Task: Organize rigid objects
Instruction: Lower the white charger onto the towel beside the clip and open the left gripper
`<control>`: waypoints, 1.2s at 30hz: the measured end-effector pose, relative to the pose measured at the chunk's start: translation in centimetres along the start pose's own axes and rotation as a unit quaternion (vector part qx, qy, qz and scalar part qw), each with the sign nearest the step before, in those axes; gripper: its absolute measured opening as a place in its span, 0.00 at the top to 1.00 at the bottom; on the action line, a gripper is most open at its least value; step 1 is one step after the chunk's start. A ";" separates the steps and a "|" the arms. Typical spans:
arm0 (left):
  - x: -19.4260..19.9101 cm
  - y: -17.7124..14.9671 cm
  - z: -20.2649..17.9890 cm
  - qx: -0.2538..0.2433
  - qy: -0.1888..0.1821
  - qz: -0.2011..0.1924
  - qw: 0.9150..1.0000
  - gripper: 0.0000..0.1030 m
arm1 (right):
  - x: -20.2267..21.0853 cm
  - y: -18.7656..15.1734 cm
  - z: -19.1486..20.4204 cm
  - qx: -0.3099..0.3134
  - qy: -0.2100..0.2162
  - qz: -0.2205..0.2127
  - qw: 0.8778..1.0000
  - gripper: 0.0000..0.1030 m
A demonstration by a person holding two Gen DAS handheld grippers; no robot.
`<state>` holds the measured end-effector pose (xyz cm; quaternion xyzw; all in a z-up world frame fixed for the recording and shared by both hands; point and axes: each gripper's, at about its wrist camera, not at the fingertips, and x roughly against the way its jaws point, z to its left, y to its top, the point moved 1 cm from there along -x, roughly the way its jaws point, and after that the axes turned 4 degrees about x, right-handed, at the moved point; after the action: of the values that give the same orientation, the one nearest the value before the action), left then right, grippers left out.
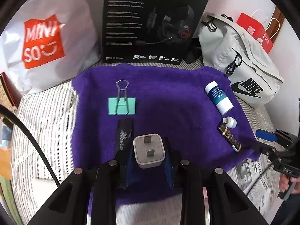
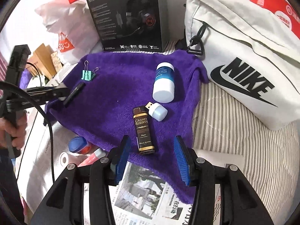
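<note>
My left gripper (image 1: 149, 150) is shut on a white charger plug (image 1: 149, 152), prongs facing up, low over the purple towel (image 1: 168, 97). On the towel lie a teal binder clip (image 1: 121, 103), a black patterned stick (image 1: 124, 131), a white and blue bottle (image 1: 218, 97), a small white USB light (image 1: 230, 122) and a brown lighter (image 1: 229, 137). My right gripper (image 2: 151, 139) hangs open over the lighter (image 2: 143, 129), its blue pads (image 2: 123, 157) clear of it on both sides. The bottle (image 2: 164, 82) and USB light (image 2: 157, 110) lie just beyond.
A white Nike bag (image 2: 243, 65) sits right of the towel, a black headset box (image 1: 153, 22) behind it, a white Miniso bag (image 1: 46, 41) back left. Newspaper (image 2: 146, 193) and striped bedding (image 2: 225, 131) lie in front. A black cable (image 1: 28, 135) runs at left.
</note>
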<state>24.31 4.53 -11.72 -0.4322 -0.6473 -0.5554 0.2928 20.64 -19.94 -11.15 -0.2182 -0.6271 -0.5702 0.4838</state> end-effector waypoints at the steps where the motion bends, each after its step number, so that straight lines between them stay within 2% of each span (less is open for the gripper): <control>1: -0.4 0.2 -0.1 0.001 -0.001 0.000 1.000 0.74 | 0.2 -0.1 0.0 -0.004 0.000 -0.004 1.000 0.54; 9: -2.7 1.2 -1.0 -0.002 0.006 0.007 1.000 0.74 | 1.6 -1.0 -0.1 -0.025 0.008 -0.019 0.999 0.53; 14: -4.0 1.6 -1.2 -0.006 0.016 0.013 1.000 0.74 | 1.9 -1.3 0.1 -0.019 0.009 -0.020 1.000 0.49; 22: -5.7 2.0 -1.5 -0.012 0.031 0.018 0.999 0.74 | 1.5 -1.4 -0.5 -0.032 0.010 -0.016 0.999 0.49; 36: -6.1 0.5 -2.4 -0.044 0.054 0.009 0.998 0.71 | 1.0 -2.0 -0.2 -0.034 0.014 -0.005 0.999 0.49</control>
<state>27.31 0.73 -16.22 -0.4204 -0.6012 -0.6033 0.3129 18.63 -20.94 -11.31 -0.2233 -0.6014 -0.5967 0.4820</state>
